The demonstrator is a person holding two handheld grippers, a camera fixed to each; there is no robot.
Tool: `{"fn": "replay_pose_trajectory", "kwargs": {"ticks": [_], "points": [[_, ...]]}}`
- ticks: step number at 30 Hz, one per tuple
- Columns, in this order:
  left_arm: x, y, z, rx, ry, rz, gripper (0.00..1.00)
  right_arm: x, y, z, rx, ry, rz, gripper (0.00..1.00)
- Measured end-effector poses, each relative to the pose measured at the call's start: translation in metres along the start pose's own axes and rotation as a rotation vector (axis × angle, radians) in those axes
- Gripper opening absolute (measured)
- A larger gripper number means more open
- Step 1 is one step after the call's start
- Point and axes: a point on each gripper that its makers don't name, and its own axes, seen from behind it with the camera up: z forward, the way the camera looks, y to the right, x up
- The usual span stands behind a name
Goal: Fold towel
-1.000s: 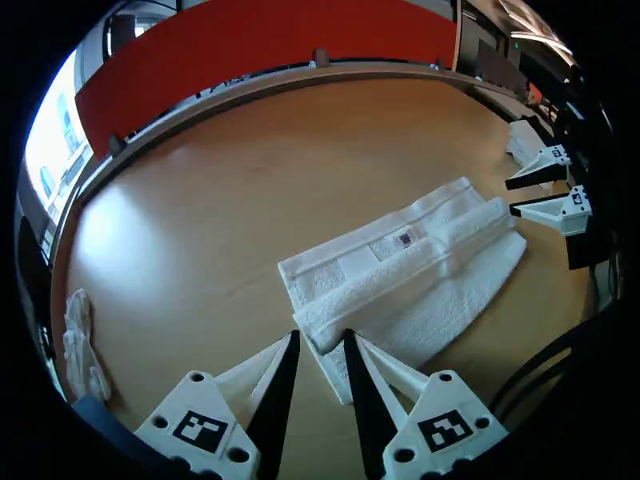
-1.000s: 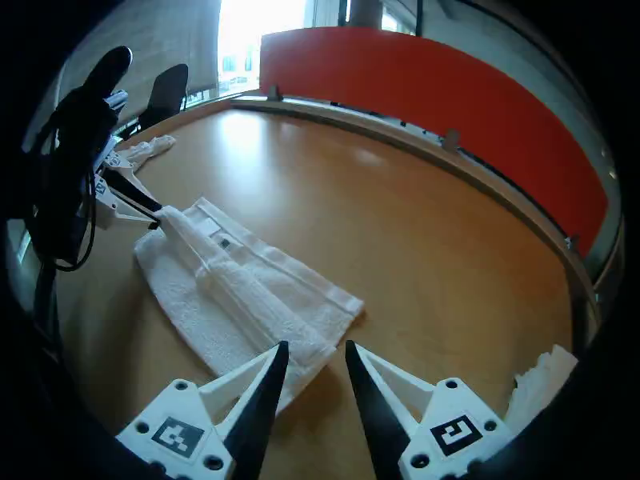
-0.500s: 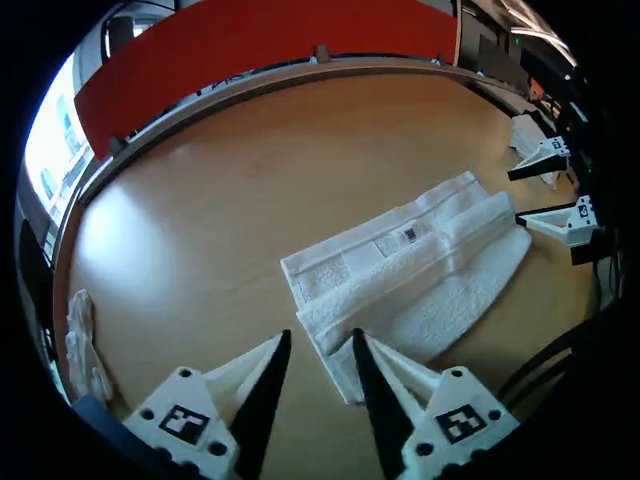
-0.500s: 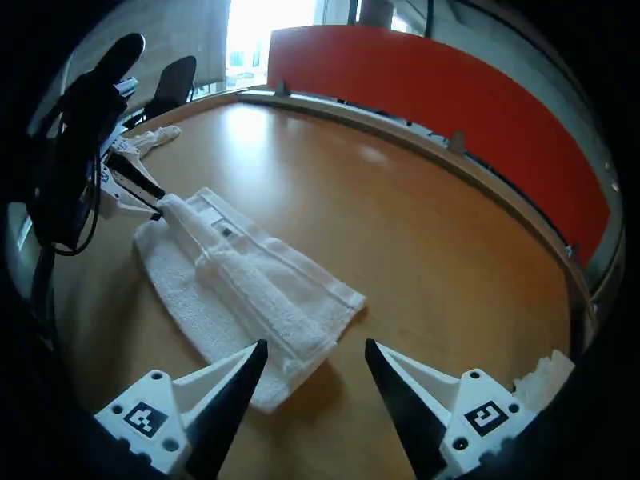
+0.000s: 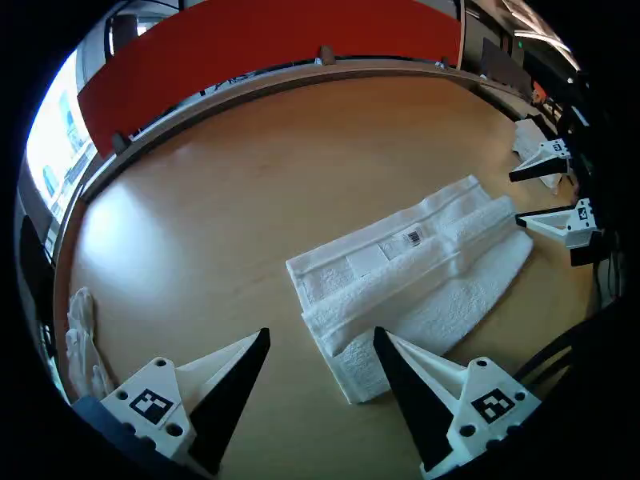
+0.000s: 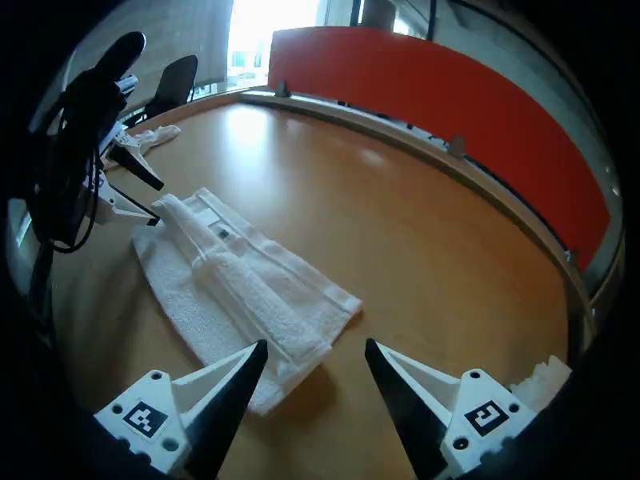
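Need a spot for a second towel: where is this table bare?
The widest bare wood lies between the towel and the red partition, up to the far rim of the table. A smaller patch separates the towel from the crumpled cloth. Crowded: both towel ends, where the left gripper and right gripper hover open.

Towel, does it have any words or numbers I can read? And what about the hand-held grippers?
Towel tag: small dark stripes like a barcode, too small to read.
Left hand-held gripper: black-and-white square patterns, no words.
Right hand-held gripper: the same kind of patterns, no words.
No text here can be read.
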Motion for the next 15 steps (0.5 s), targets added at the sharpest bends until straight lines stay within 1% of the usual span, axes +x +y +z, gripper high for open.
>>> {"fn": "replay_pose_trajectory", "kwargs": {"ticks": [9, 15], "points": [[-0.008, -0.008, -0.008, 0.020, -0.002, -0.024, 0.96, 0.006, -0.008, 0.002, 0.015, 0.006, -0.013, 0.94], [-0.019, -0.018, -0.018, 0.041, -0.002, -0.060, 0.96, 0.014, -0.017, 0.007, 0.032, 0.013, -0.027, 0.94]]}}
